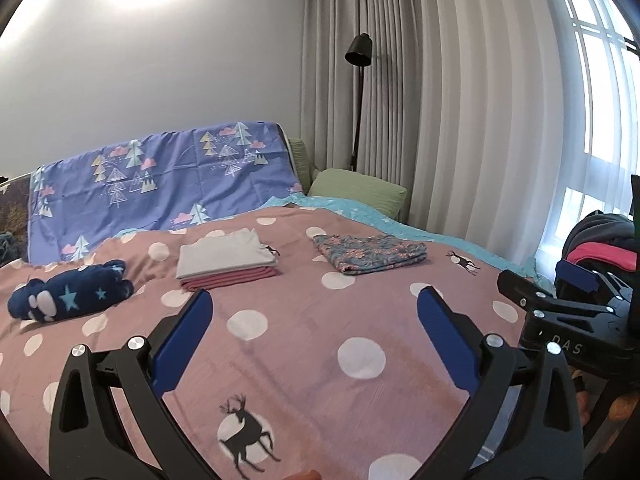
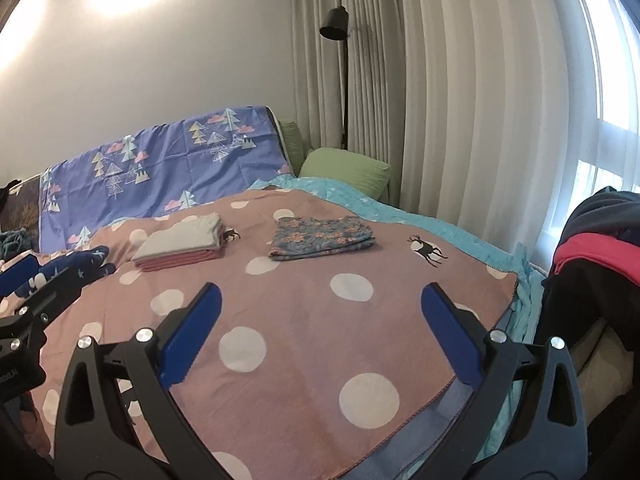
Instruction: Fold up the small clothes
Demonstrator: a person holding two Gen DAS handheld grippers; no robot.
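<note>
Folded floral garment (image 2: 322, 237) well beyond right gripper (image 2: 320, 336), jaws spread

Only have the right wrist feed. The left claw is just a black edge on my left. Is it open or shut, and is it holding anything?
Observer: Open. The left claw has its jaws spread wide with nothing between them, only bedspread below.
Operator: The navy thing behind it is half hidden for me. Folded?
Observer: The navy bundle shows whole in the left wrist view. It looks rolled rather than flat-folded and lies apart from the stack.
</note>
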